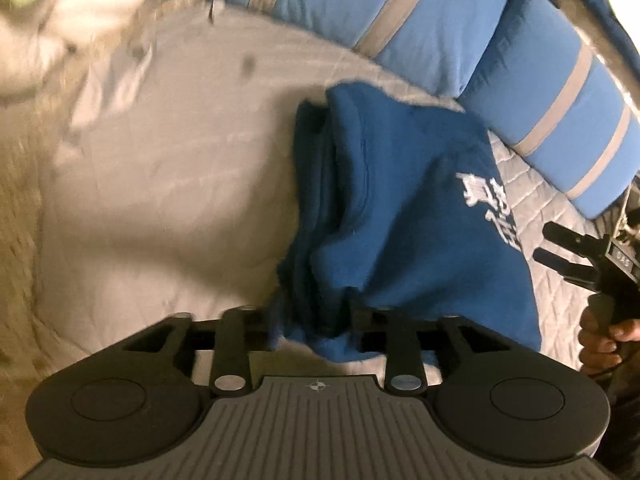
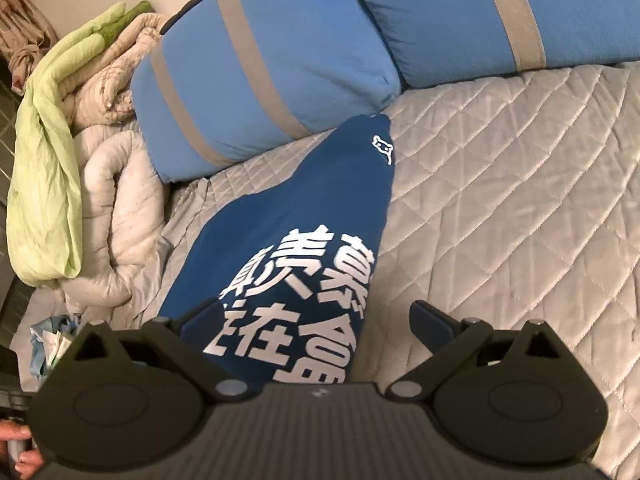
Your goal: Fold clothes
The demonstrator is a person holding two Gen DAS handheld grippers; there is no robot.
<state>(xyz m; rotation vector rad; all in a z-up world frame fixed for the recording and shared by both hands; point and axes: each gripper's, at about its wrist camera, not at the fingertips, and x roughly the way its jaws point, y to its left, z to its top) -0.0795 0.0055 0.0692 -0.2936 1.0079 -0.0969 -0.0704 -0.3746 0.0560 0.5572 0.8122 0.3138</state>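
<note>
Lying lengthwise toward pillows (image 2: 256,80), blue shirt (image 2: 304,216); left gripper (image 1: 316,320) pinching hem, right gripper (image 2: 320,328) fingers wide apart

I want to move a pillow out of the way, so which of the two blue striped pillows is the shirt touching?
The left pillow in the right wrist view: the far tip of the dark blue T-shirt reaches its lower corner. The right pillow lies clear of it.

Bed (image 2: 500,184) covered by a grey quilted spread with diamond stitching. Lying directly on it: a folded blue garment (image 2: 304,240) with white printed characters, near centre; two blue pillows (image 2: 256,60) with grey stripes along the far edge; a bunched beige comforter (image 2: 116,208) at far left, with a pale green cloth (image 2: 44,184) draped over it.
</note>
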